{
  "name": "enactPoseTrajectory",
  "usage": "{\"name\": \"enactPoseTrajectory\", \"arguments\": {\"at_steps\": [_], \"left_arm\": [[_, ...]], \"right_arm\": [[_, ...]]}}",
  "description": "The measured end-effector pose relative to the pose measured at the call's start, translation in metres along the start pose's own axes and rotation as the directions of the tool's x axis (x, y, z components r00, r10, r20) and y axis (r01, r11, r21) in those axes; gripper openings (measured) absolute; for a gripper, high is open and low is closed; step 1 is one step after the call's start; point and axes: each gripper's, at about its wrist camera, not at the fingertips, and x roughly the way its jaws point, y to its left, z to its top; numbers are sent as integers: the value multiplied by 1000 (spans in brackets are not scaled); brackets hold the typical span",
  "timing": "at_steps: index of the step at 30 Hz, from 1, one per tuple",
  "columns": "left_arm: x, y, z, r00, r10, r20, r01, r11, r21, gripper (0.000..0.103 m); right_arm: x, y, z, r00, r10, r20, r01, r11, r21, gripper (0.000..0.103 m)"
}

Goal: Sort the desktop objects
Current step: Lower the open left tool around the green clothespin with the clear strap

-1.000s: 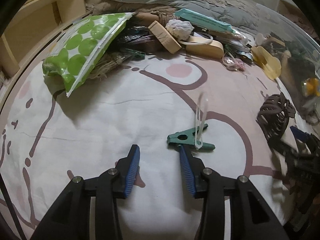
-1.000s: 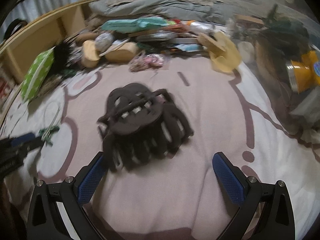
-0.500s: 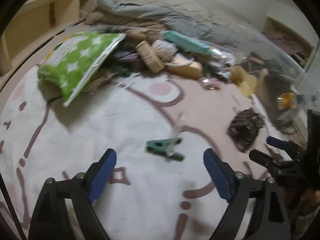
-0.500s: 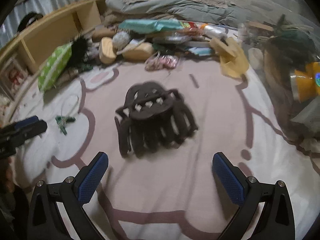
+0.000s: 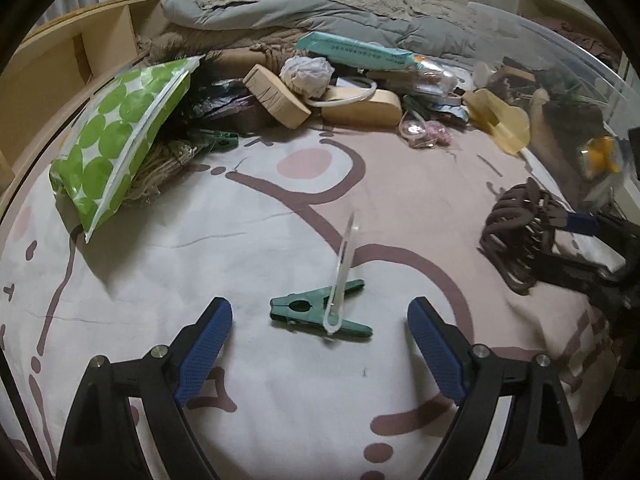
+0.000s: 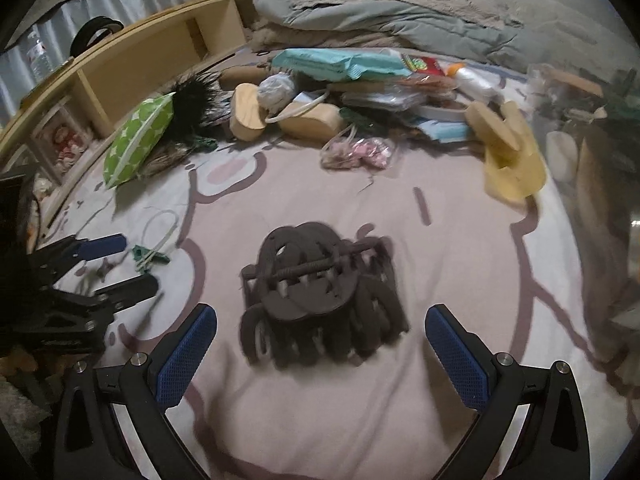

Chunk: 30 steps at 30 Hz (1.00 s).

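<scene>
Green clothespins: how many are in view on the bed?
2. One green clothespin with a clear loop through it lies on the sheet between the left gripper fingers. The second clothespin lies beside the green dotted pouch. The pile may hide others.

black two-fingered tool [image 5: 320, 320] on each hand, blue textured pads [image 5: 202, 354], silver screws
</scene>
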Motion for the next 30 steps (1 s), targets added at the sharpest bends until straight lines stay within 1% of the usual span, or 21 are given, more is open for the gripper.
{"name": "enactPoseTrajectory", "arguments": {"at_steps": [3,5,8,12,13,17,18,22,25,27,30], "left_arm": [[5,4,0,1000,21,-12,-21,1000,-18,90],[7,7,-1,1000,17,-17,-17,999,-36,89],[5,6,-2,1000,19,-7,-20,999,-33,88],[6,2,-3,1000,31,-4,-31,1000,-7,87],[7,1,-3,1000,31,-4,-31,1000,0,85],[8,-3,-2,999,33,-3,-33,999,17,81],[8,-3,-2,999,32,-3,-32,999,13,79],[8,1,-1,1000,24,0,-24,1000,-19,67],[8,3,0,1000,19,1,-19,999,-31,61],[7,3,0,1000,13,4,-13,999,-33,58],[6,4,0,1000,8,3,-8,999,-31,53]], "right_arm": [[-3,10,-4,999,33,-2,-33,999,-26,103],[-5,14,-8,999,45,4,-45,998,-45,103],[-6,13,-11,997,77,-2,-77,997,-13,103],[-7,15,-15,996,92,-7,-92,996,-4,103],[-7,16,-16,997,81,-5,-81,997,-5,103],[-5,15,-17,998,-51,25,50,999,13,103],[-3,13,-16,997,-72,24,71,997,22,103],[4,8,-10,995,-94,23,93,995,25,103],[12,12,-5,994,-105,17,105,994,-14,103],[19,15,-3,991,-131,7,132,990,-50,103],[25,16,-4,991,-134,-19,132,989,-65,103]]}}
